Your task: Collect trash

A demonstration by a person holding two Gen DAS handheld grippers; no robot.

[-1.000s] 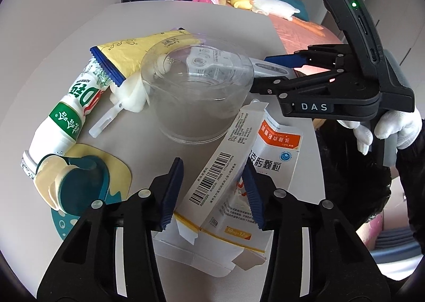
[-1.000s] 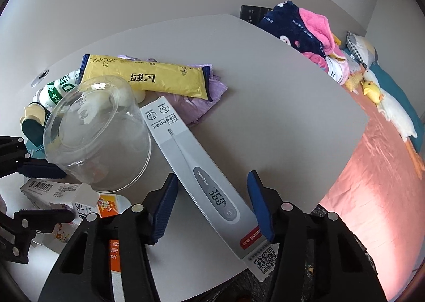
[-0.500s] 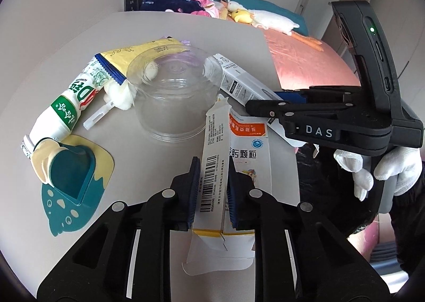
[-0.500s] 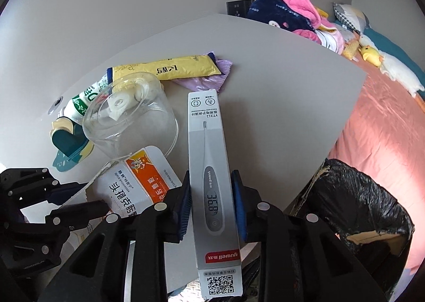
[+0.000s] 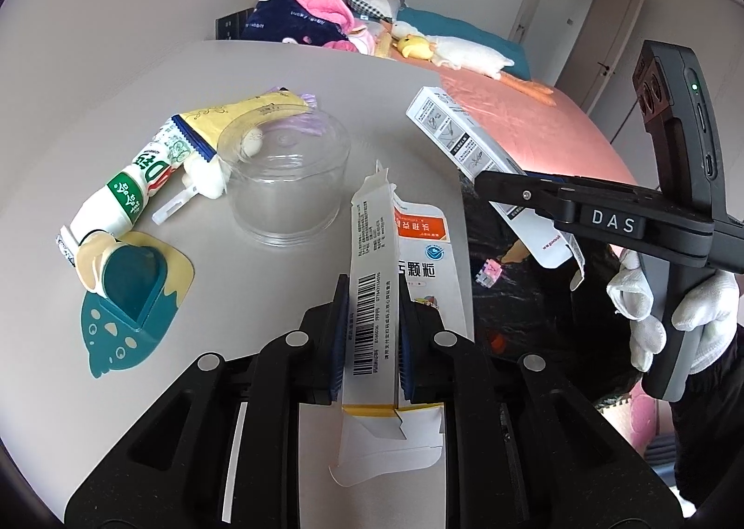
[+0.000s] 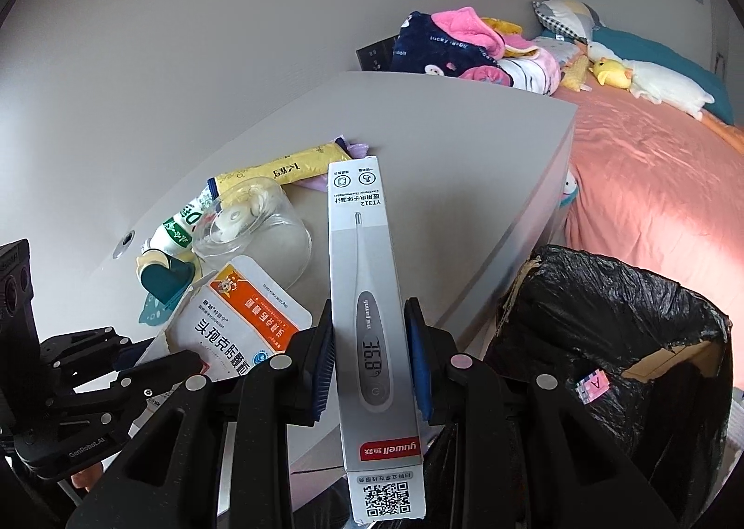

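**Both grippers clamped on boxes beside the lined bin**

The left gripper (image 5: 371, 333) sits at lower centre of the left wrist view, its blue pads pressed against the narrow sides of a flattened white-and-orange medicine carton (image 5: 395, 259), which is lifted clear of the grey table (image 5: 381, 110) with its torn flap hanging toward the bottom of the frame. The right gripper (image 6: 371, 361) at lower centre of the right wrist view is closed just as firmly on a long grey thermometer box (image 6: 367, 296) printed with a 36.8 display; the box points up the frame.

At lower right of the right wrist view stands a bin lined with a black trash bag (image 6: 604, 320), just beside the table edge, with a small pink item (image 6: 593, 385) inside.

On the table at centre left of the left wrist view remain an upturned clear plastic cup (image 5: 283, 185), a yellow snack wrapper (image 5: 232, 120) behind it, a green-and-white bottle (image 5: 135, 185) lying on its side, and a teal blister pack (image 5: 130, 292). A white-gloved hand (image 5: 669, 310) holds the right gripper's handle at the right edge.
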